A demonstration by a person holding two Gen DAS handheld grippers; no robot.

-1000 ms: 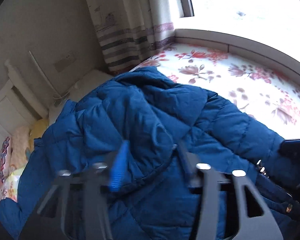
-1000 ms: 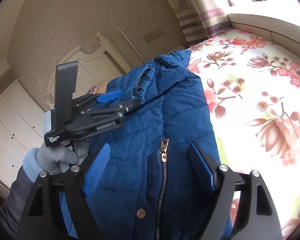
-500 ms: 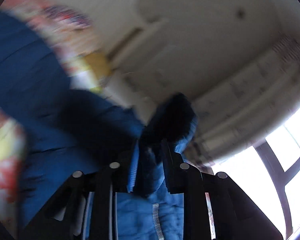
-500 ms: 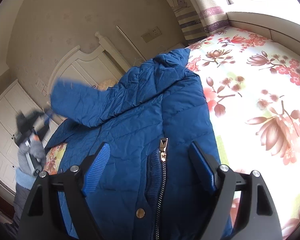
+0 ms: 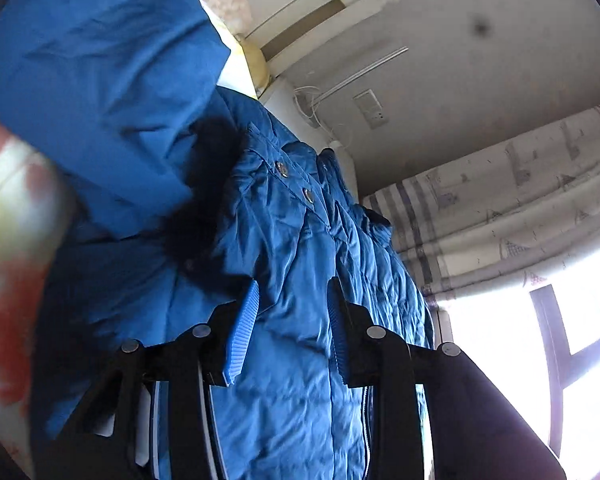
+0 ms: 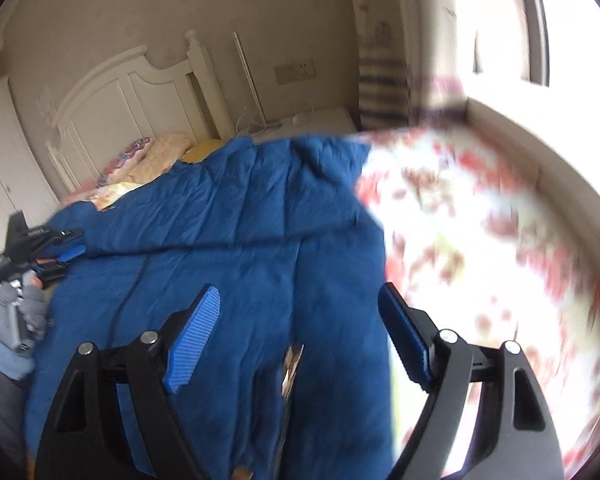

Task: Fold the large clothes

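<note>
The left gripper (image 5: 290, 300) has its blue ribbed pads (image 5: 242, 330) a narrow gap apart, and its jaws have just been opening a little; a fold of the blue padded jacket (image 5: 300, 264) runs up between them, though whether the pads press on the cloth cannot be told from this view. In the right wrist view the same gripper (image 6: 66, 258) shows small at the left edge of the jacket, held by a hand in a grey glove (image 6: 18, 312) with a pale blue cuff. The right gripper (image 6: 300, 316) stands with its jaws wide apart above the jacket's front, nothing between them but air, and a brass zip pull (image 6: 292, 364) lies just below the gap. The jacket (image 6: 228, 248) lies spread across a bed with a flowered sheet (image 6: 480, 216), red blooms on white, blurred in this view. In the left wrist view two metal snaps (image 5: 280, 168) sit along a flap, and a dark fur trim (image 5: 204, 200) edges the part beside a sleeve (image 5: 100, 80) that fills the upper left. Beyond the jacket are pillows (image 6: 156, 156), a white headboard (image 6: 132, 92), a wall socket plate (image 6: 294, 72), a striped curtain (image 5: 500, 208) and a bright window (image 5: 560, 320).
</note>
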